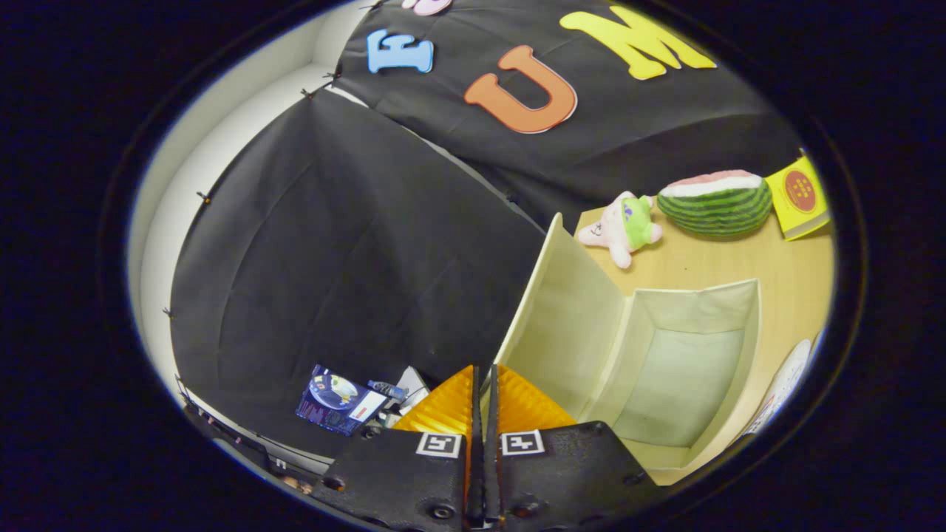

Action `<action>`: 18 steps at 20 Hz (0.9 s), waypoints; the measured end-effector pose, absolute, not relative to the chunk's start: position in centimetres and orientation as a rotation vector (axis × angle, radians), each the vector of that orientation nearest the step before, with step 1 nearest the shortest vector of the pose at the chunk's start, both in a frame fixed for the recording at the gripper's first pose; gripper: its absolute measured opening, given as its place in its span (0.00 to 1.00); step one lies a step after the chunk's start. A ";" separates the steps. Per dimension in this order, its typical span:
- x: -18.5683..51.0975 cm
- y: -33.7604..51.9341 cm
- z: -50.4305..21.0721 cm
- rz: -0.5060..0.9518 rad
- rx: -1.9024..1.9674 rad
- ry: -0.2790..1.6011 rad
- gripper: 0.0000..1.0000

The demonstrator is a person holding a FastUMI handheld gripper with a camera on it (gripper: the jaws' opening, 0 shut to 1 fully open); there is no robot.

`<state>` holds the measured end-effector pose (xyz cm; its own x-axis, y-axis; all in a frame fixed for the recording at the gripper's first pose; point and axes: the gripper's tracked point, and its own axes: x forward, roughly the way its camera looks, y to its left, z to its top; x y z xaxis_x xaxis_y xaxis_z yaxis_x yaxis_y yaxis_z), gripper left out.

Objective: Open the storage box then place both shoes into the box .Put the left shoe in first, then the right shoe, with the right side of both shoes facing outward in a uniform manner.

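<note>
Seen from above the booth, tilted. Farthest left, low against the dark cloth wall, a small blue printed carton (341, 400) among blurred odds and ends too small to make out. Next, the gripper (484, 384), fingers pressed together with barely a slit between them, gripping nothing, tips hanging over the near left edge of the storage box (728, 362). Just right of the fingers, that cream fabric box standing open on the wooden table (794, 284), its lid (565, 295) flipped up and leaning back on the left side, inside bare down to the pale floor. Beyond the box, on the tabletop, a pink star-shaped plush toy (622, 227) in green shorts, then a watermelon-slice plush (715, 203), then a yellow book (800, 198) propped at the far right. By the box's right wall, a sliver of something white with printing (780, 391), too cropped to identify.
</note>
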<state>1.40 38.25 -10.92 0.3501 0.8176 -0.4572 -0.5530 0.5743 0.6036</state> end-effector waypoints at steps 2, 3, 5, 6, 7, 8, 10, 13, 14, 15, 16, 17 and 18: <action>1.2 40.1 -11.2 0.935 0.322 0.803 0.15; 1.1 40.7 -11.4 0.932 0.290 0.810 0.27; 1.4 41.2 -11.3 0.925 0.269 0.798 0.44; 1.7 41.3 -11.3 0.912 0.259 0.786 0.55; 2.0 40.5 -11.2 0.885 0.242 0.765 0.65; 2.5 39.8 -11.1 0.854 0.222 0.744 0.76; 3.1 38.3 -10.6 0.817 0.184 0.695 0.87; 3.7 34.9 -9.7 0.751 0.092 0.608 0.87; 4.2 33.4 -9.1 0.713 0.060 0.570 0.87; 4.6 31.8 -8.3 0.672 0.034 0.525 0.91; 5.0 30.0 -7.4 0.631 0.012 0.478 0.92; 5.3 28.7 -6.9 0.593 -0.007 0.442 0.92; 5.5 27.2 -6.3 0.557 -0.026 0.413 0.92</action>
